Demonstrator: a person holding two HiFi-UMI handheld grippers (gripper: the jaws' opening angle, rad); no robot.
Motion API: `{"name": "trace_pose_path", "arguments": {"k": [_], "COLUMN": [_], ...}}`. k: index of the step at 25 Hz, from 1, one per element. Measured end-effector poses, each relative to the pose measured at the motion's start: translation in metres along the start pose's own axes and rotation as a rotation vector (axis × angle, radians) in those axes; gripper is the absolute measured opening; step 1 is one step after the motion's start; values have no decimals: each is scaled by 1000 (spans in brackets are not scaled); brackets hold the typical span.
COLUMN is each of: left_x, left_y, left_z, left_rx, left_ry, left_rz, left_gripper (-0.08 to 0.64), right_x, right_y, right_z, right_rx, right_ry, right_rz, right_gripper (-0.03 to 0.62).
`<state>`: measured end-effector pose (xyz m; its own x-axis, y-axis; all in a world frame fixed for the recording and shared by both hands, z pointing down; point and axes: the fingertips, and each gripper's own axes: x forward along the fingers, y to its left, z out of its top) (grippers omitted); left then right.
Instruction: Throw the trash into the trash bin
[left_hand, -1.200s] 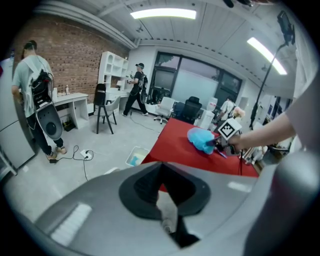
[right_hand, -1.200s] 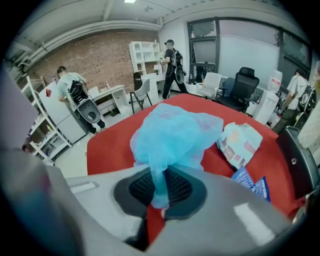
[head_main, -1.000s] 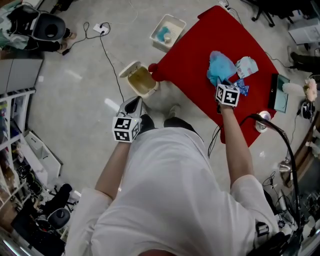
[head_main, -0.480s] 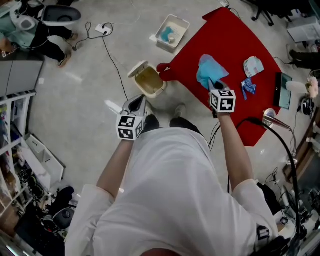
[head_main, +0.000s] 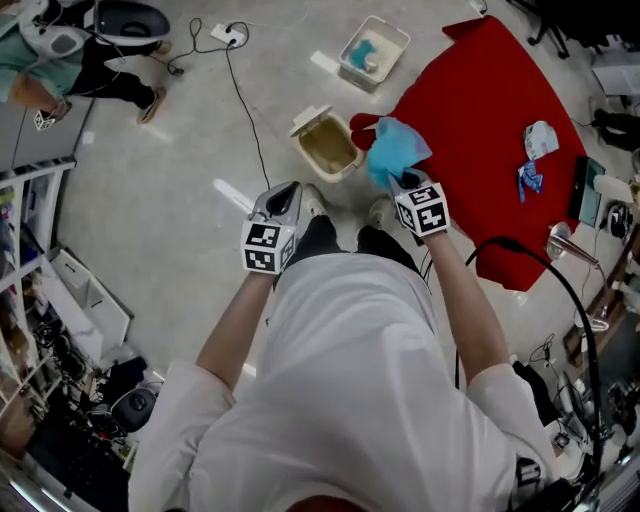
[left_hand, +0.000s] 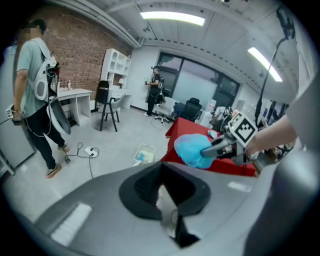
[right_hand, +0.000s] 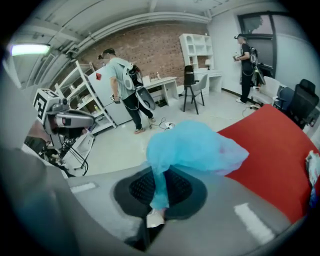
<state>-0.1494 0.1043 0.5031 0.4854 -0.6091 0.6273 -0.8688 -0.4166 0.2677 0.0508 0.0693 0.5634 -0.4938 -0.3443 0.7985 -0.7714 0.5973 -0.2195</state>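
Two grippers in our hands, listed nearest first.

Left gripper (head_main: 288, 190): its own view shows the jaws (left_hand: 162, 195) drawn together with nothing between them. We hold it low over the grey floor (head_main: 170, 140), a little short of the bin.

Right gripper (head_main: 402, 180): its jaws (right_hand: 155, 202) are clamped on a thin tail of the blue trash (right_hand: 192, 145), a soft crumpled sheet that billows out past the fingertips. In the head view the blue trash (head_main: 395, 148) hangs in the air just beside the right rim of the trash bin, over the near corner of the red worktop. It is not inside the bin. The left gripper view shows the same bundle (left_hand: 192, 149) at the right gripper's tip.

One trash bin (head_main: 352, 160): beige, standing on the floor against the worktop's corner, with its lid (head_main: 308, 118) swung open and its mouth facing up.

One red worktop (head_main: 480, 100): well apart from both grippers it carries a crumpled white piece (head_main: 540, 140), with a small blue wrapper (head_main: 528, 178) just beside that.

One white tray (head_main: 400, 40): on the floor beyond the bin, with something blue inside.

One black cable (head_main: 250, 100): it runs across the floor to a white power strip (head_main: 228, 35).

One person (head_main: 70, 75): at the far left edge of the head view.
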Motion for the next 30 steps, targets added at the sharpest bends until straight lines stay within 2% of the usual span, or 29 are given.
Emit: {"name": "trace_pose_path", "arguments": {"k": [5,12,20,25,30], "left_x": [-18,-29,-10,15,49], "left_y": [41,85,117,122,122], "left_z": [-22,-48,-103,-125,-153], "left_rx": [-22,-41,-70,-54,-79], "left_ry": [12,19,61,65,75], "left_rz": [2,42,149,152,139], "left_gripper": [5,5,5,5,5], "right_x": [48,112,211,282,344], "right_y": [52,75,43,27,12], "right_z": [-4,-23,-69,-108,-146], "right_rx": [-90,-115,-133,-172,-182], "right_ry": [100,219,322,395,437], "right_rz": [57,68,5,23,40], "right_gripper": [8,7,8,8,8]}}
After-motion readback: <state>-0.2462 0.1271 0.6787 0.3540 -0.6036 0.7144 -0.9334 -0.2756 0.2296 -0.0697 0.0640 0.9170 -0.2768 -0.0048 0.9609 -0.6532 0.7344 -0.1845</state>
